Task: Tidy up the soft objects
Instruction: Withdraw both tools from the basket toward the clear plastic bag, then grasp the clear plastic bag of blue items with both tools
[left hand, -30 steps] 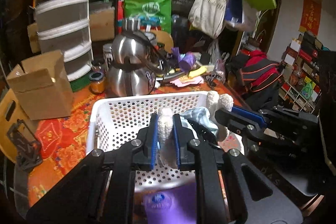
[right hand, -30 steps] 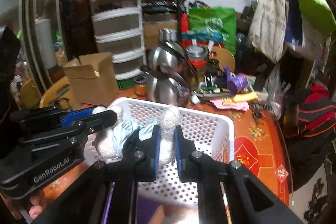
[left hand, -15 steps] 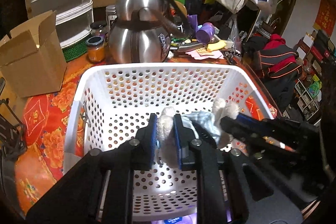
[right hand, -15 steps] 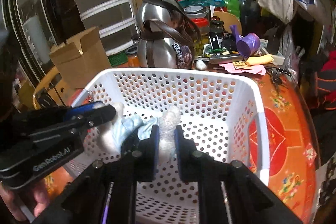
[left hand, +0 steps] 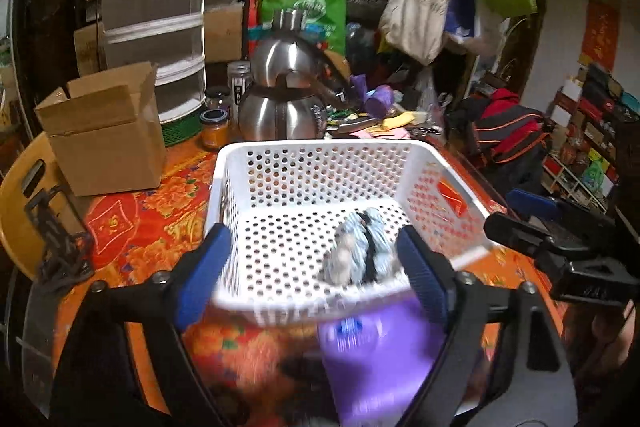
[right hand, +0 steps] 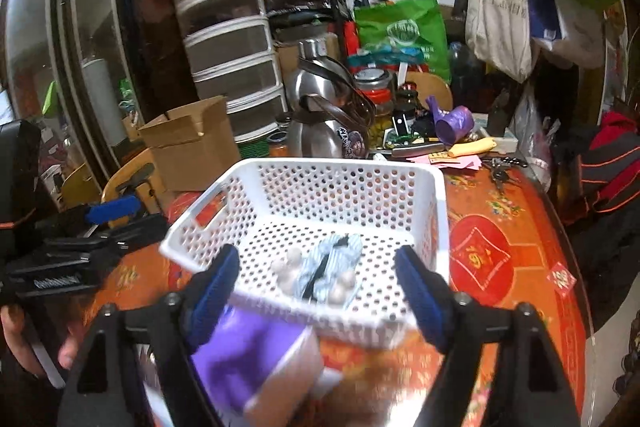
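Observation:
A soft toy (left hand: 360,251) in pale blue cloth with white fluffy limbs lies on the floor of the white perforated basket (left hand: 320,155), near its front right. It also shows in the right wrist view (right hand: 324,273) inside the basket (right hand: 340,169). My left gripper (left hand: 316,273) is open and empty, its blue pads either side of the basket's front wall. My right gripper (right hand: 318,291) is open and empty, just in front of the basket. The right gripper appears at the right of the left wrist view (left hand: 560,239); the left gripper appears at the left of the right wrist view (right hand: 80,239).
A purple box (left hand: 376,359) lies in front of the basket on the orange flowered tablecloth (left hand: 152,219). A cardboard box (left hand: 104,131), a steel kettle (left hand: 284,99), jars and clutter stand behind. White drawers (left hand: 156,27) at back left.
Both grippers have let go of the soft toy, opened wide and pulled back out of the basket. The toy now lies on the basket floor.

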Demonstrator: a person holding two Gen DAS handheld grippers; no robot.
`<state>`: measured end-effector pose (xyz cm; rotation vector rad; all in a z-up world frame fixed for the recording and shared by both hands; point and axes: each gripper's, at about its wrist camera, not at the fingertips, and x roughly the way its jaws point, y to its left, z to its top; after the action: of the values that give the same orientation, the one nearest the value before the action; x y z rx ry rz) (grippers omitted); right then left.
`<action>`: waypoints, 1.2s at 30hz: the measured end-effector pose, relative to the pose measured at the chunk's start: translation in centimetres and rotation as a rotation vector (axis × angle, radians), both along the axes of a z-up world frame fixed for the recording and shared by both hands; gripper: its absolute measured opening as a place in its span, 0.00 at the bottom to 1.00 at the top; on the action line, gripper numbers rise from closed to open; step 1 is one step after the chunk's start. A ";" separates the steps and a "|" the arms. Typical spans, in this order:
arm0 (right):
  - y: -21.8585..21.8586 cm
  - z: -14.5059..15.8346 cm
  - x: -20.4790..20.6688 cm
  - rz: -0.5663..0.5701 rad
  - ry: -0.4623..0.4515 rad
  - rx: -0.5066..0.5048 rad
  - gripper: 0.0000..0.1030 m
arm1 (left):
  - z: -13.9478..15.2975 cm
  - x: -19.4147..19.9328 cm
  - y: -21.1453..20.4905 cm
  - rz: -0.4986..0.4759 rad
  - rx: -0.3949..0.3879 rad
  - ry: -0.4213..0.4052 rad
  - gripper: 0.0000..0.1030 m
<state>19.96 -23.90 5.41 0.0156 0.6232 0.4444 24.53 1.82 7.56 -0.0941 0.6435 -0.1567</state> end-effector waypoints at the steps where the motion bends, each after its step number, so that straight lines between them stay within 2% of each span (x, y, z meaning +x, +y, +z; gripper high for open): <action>1: -0.3 -0.4 -1.7 0.002 -0.016 -0.008 0.82 | 0.0 -1.7 0.3 -0.007 -0.005 -0.013 0.86; 5: -1.5 -2.2 -7.2 0.005 -0.044 -0.019 0.82 | -0.7 -8.4 1.6 0.007 0.019 -0.062 0.88; 7: -2.1 -3.5 -9.8 0.007 -0.048 -0.008 0.83 | -1.6 -12.3 2.7 0.013 -0.008 -0.090 0.93; 10: -2.7 -5.4 -12.6 0.015 -0.033 0.023 0.84 | -3.6 -16.9 3.8 0.017 -0.062 -0.095 0.95; 15: -3.0 -7.8 -15.4 -0.006 -0.006 0.011 0.84 | -6.1 -21.2 4.0 0.048 -0.095 -0.085 0.95; 18: -2.9 -8.3 -16.8 -0.032 -0.020 -0.018 0.84 | -6.4 -22.5 3.3 0.045 -0.087 -0.096 0.95; 21: -3.3 -7.9 -18.5 -0.036 -0.056 0.002 0.84 | -6.5 -23.4 2.5 0.024 -0.079 -0.097 0.95; 23: -3.6 -7.8 -19.7 -0.034 -0.070 0.013 0.89 | -6.5 -24.1 2.0 0.017 -0.078 -0.100 0.95; 29: -3.5 -7.3 -21.0 -0.033 -0.111 -0.023 0.91 | -6.3 -23.8 1.2 0.017 -0.055 -0.099 0.95; 36: -3.6 -10.0 -19.3 -0.034 -0.027 0.008 0.91 | -9.1 -22.3 1.8 0.033 -0.039 -0.023 0.95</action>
<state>0.68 -27.49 -4.54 0.0272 0.5941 0.4137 2.28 3.65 -1.57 -0.1406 0.6155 -0.1386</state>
